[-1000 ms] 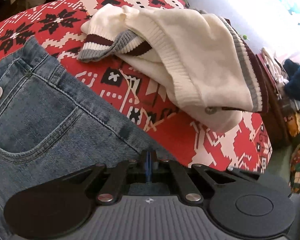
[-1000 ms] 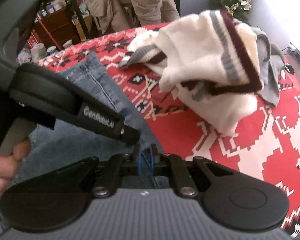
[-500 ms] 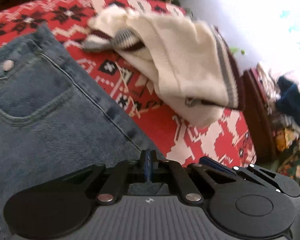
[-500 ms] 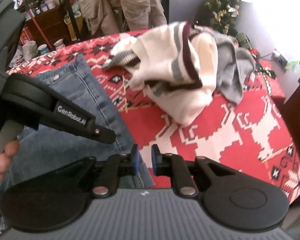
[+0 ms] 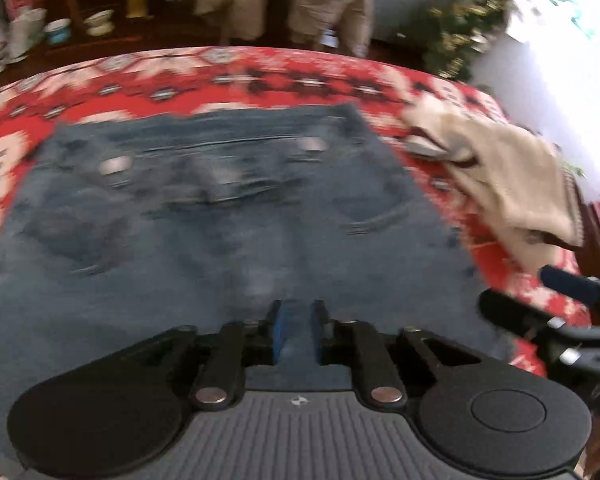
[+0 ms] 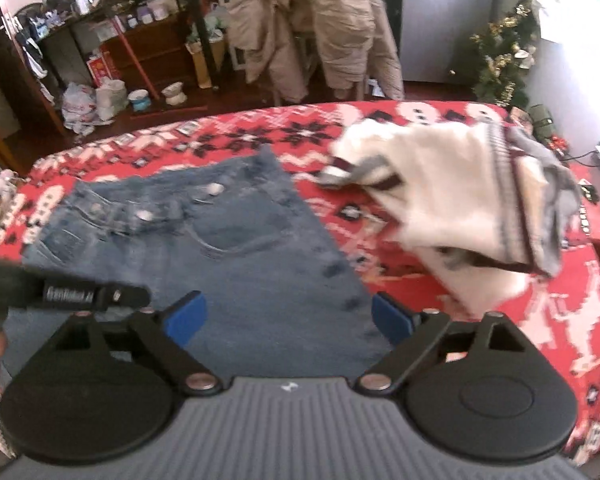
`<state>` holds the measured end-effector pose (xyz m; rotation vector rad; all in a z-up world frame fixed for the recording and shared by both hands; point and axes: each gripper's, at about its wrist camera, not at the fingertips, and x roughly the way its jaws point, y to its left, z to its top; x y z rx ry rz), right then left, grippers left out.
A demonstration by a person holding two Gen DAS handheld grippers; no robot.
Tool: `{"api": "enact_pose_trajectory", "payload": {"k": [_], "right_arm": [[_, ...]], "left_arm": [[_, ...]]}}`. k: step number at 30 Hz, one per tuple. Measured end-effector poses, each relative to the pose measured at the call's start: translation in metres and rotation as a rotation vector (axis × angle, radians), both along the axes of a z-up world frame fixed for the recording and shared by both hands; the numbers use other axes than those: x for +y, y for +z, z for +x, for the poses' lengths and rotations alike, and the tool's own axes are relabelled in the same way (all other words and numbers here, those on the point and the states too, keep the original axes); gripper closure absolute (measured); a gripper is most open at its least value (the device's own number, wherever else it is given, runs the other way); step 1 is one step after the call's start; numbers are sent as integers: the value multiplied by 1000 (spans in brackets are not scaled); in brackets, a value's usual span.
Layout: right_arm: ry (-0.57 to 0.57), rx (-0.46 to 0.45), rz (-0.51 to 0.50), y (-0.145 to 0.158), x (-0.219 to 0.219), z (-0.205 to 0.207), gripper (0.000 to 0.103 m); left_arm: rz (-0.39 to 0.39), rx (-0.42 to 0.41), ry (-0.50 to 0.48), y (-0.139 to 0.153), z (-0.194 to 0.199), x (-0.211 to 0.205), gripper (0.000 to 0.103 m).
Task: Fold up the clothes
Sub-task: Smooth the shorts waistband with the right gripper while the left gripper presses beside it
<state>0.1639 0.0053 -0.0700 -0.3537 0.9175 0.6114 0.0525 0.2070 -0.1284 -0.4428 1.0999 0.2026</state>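
Blue jeans lie flat on the red patterned tablecloth, waistband at the far side; they also show in the right wrist view. A cream sweater with maroon and grey stripes lies crumpled to the right of the jeans, also in the left wrist view. My left gripper is slightly open just over the near jeans fabric, holding nothing. My right gripper is wide open and empty above the jeans' near right part. The left gripper's body shows at the left in the right wrist view.
The tablecloth ends at a rounded far edge. Beyond it are beige coats on a chair, cluttered shelves and a small decorated tree. The right gripper's finger shows at the right in the left wrist view.
Both grippers let go of the jeans and opened, the right one wide. Both views pulled back and swung left, so the whole waistband now shows. The left view is motion-blurred.
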Motion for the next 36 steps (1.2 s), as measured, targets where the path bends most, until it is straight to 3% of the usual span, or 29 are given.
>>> {"api": "enact_pose_trajectory", "payload": {"k": [2,6,10,14,15,18,19,20,23,28,31,32,36], "right_arm": [[16,-9,-13,3,17,-8,1],[48,-26,-40,9,52,-24,1],[80,-43,-66,14,87,-40,1],[121,82,-4,16,114,-47,2],[131,129,23,15,120,-48,5],[177,245,67,7,145,-53,42],[194,278,64,1,155,-53,68],[208,313,62,-7,166,-53,87],[245,354,69,-23,195,-57,93],[401,349,35,-49,246,-76,94],[417,347,-2,-71,269,-79,95],[422,328,-7,-75,274,-78,101],[415,300,14,-77,288,-66,103]], "left_arm": [[21,-4,38,0,-15,21,73],[40,-8,112,-3,-45,59,73],[33,0,174,-15,-66,93,92],[15,30,208,-38,-74,120,92],[11,26,209,-42,-75,123,96],[-10,18,220,-43,-79,129,99],[-18,17,224,-43,-80,131,99],[-25,16,231,-42,-82,132,99],[-45,14,260,-41,-89,137,99],[-99,3,291,-44,-100,152,100],[-107,3,281,-45,-100,154,100],[-109,4,279,-45,-99,154,100],[-125,-2,288,-47,-101,155,100]]}}
